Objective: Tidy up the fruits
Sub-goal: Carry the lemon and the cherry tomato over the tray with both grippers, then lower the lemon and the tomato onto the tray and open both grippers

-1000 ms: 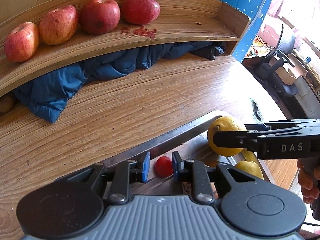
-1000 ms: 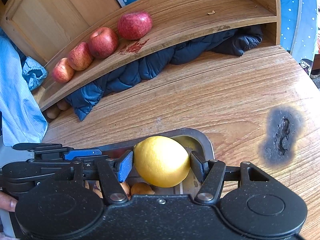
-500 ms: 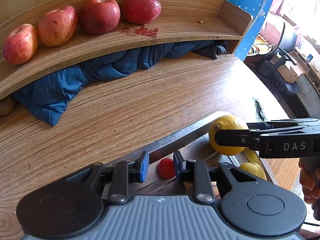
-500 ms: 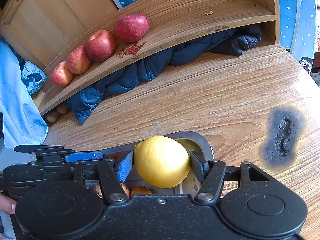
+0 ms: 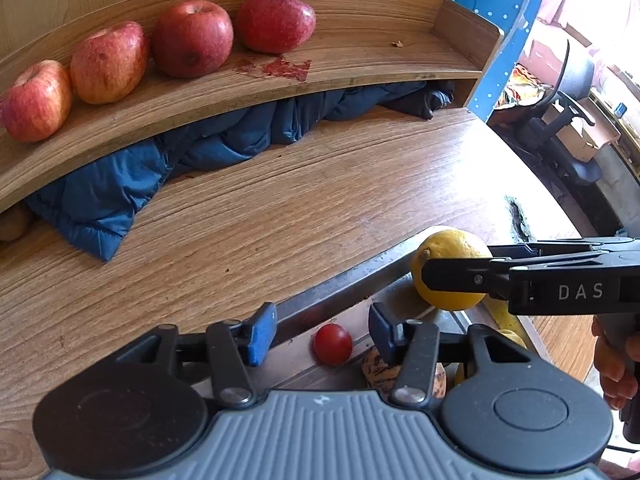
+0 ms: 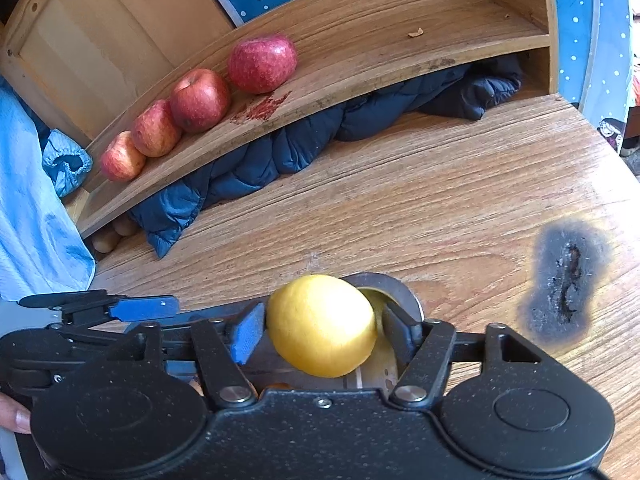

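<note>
Left wrist view: left gripper (image 5: 316, 334), blue-padded fingers spread and empty, poised over a small round red tomato (image 5: 332, 344) in the grey metal tray (image 5: 340, 286). Four red apples (image 5: 192, 38) line the curved wooden shelf (image 5: 360, 64).

Right wrist view: right gripper (image 6: 322, 330) clenched across the middle of a round yellow lemon (image 6: 321, 325), held above the tray's corner. Judged firm, moderately heavy, waxy; a grip at the widest girth resists slipping.
</note>
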### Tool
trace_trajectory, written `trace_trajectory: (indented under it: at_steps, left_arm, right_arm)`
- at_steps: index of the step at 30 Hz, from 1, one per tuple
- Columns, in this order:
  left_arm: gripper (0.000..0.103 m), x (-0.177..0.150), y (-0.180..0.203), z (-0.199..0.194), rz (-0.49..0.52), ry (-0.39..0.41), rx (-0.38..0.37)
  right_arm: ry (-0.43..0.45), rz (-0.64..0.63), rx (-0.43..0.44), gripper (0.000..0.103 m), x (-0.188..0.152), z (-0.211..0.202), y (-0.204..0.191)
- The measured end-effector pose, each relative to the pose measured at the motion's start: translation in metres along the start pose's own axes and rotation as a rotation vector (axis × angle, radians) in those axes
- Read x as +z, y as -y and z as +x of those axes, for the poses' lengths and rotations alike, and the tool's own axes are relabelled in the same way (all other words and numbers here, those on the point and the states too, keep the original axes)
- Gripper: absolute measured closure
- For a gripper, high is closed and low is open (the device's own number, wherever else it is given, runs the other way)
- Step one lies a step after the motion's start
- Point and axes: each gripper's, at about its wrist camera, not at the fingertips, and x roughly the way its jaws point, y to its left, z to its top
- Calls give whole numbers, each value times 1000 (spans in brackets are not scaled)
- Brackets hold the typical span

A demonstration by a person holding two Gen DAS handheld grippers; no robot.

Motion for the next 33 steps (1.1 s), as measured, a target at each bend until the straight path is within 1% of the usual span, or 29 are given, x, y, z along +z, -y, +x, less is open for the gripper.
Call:
trace_trajectory:
  at_steps: [3, 6, 8, 11, 12, 13, 14, 16, 18, 19, 20, 24, 27, 33]
  left_arm:
    - [36, 1, -2, -3, -14, 18, 10]
    - [27, 1, -5, -5, -37, 27, 24]
    - [18, 0, -6, -7, -46, 32, 36]
    - [15, 0, -5, -11, -67, 40, 75]
    - [15, 0, -4, -13, -79, 46, 90]
    - [12, -1, -4, -16, -92, 56, 101]
    - [8, -1, -3, -20, -109, 73, 114]
    - [2, -3, -1, -28, -143, 107, 150]
    - [1, -4, 1, -39, -190, 132, 193]
    - [1, -5, 2, -44, -208, 150, 200]
    - [1, -6, 4, -48, -217, 161, 208]
    - [1, -15, 14, -65, -267, 198, 276]
    - [1, -25, 22, -78, -316, 223, 301]
    - [1, -49, 50, -100, -353, 299, 379]
  right_arm:
    - [23, -5, 7, 22, -5, -6, 2]
    - [42, -11, 15, 17, -7, -13, 5]
    - [60, -23, 17, 13, -6, -18, 7]
    - [77, -61, 20, 11, -5, -28, 6]
    - [86, -73, 23, 7, -4, -32, 6]
    - [100, -90, 34, 3, -5, -37, 5]
    - [109, -105, 44, 2, -5, -40, 5]
    - [106, -136, 58, 2, -3, -45, 3]
    - [108, -164, 65, 1, -1, -49, 1]
    - [112, -181, 69, 1, -1, -52, -1]
    - [117, -199, 73, 1, -1, -55, -2]
    - [146, -261, 76, 1, -6, -68, -7]
    - [172, -291, 74, 1, -14, -78, -6]
    - [205, -349, 66, 1, -36, -100, 1]
